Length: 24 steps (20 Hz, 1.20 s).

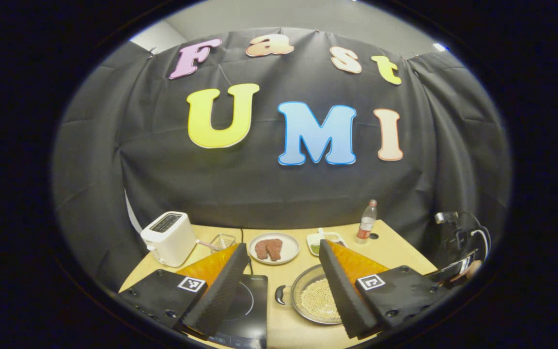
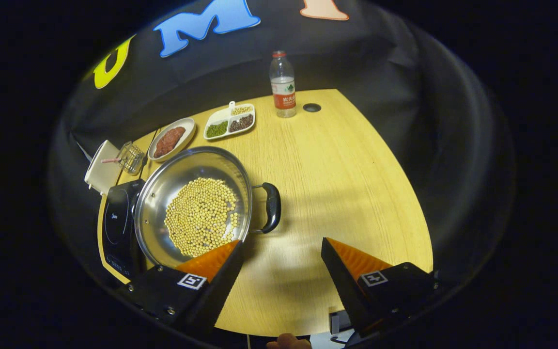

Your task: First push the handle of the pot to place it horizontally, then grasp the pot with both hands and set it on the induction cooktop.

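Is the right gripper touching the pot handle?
Apart. The right gripper view shows bare table between the open right gripper and the pot handle.

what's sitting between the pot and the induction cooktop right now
Nothing visible. The pot of beans sits on the table right beside the induction cooktop, rim next to its edge. The plate of meat and wire basket lie farther back, off that path.

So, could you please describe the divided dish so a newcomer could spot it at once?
Start at the water bottle at the table's far edge. Just beside it, towards the plate of meat, lies the divided dish: a white tray, the only one with compartments of green, dark and pale beans.
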Available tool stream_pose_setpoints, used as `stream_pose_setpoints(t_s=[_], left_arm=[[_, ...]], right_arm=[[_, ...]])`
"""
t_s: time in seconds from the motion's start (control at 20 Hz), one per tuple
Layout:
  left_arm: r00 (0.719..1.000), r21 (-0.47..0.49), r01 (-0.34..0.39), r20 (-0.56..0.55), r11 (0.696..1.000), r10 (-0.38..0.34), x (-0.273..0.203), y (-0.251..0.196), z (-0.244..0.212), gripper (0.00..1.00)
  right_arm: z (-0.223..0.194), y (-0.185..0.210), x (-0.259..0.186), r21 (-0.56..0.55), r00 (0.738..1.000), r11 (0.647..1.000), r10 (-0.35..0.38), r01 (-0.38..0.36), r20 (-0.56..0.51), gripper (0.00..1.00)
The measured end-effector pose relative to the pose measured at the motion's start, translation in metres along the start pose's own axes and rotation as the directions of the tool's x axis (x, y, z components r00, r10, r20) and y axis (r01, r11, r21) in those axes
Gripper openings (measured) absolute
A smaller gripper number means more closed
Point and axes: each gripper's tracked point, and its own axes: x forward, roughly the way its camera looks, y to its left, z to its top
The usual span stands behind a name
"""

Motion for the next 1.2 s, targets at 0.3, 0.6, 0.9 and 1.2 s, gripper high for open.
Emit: stream_pose_setpoints(t_s=[0.3,0.6,0.9,1.2], left_arm=[[0.989,-0.001,0.093,-0.113,0.996,-0.093,0.031,-0.015,-0.054,0.98],[0.973,0.011,0.119,-0.198,0.993,-0.115,0.072,-0.016,-0.116,0.98],[0.955,0.012,0.105,-0.28,0.994,-0.098,0.119,-0.012,-0.188,0.96],[0.933,0.0,0.08,-0.352,0.997,-0.074,0.158,-0.004,-0.24,1.0]], right_arm=[[0.017,0.02,-0.027,0.048,0.987,0.998,0.035,-0.043,0.157,0.99],[0.018,0.033,-0.013,0.031,0.972,0.997,0.056,-0.064,0.228,0.98],[0.023,0.036,0.026,-0.003,0.966,0.999,0.045,-0.045,0.254,0.98],[0.025,0.035,0.066,-0.01,0.971,0.999,0.033,-0.032,0.238,0.98]])
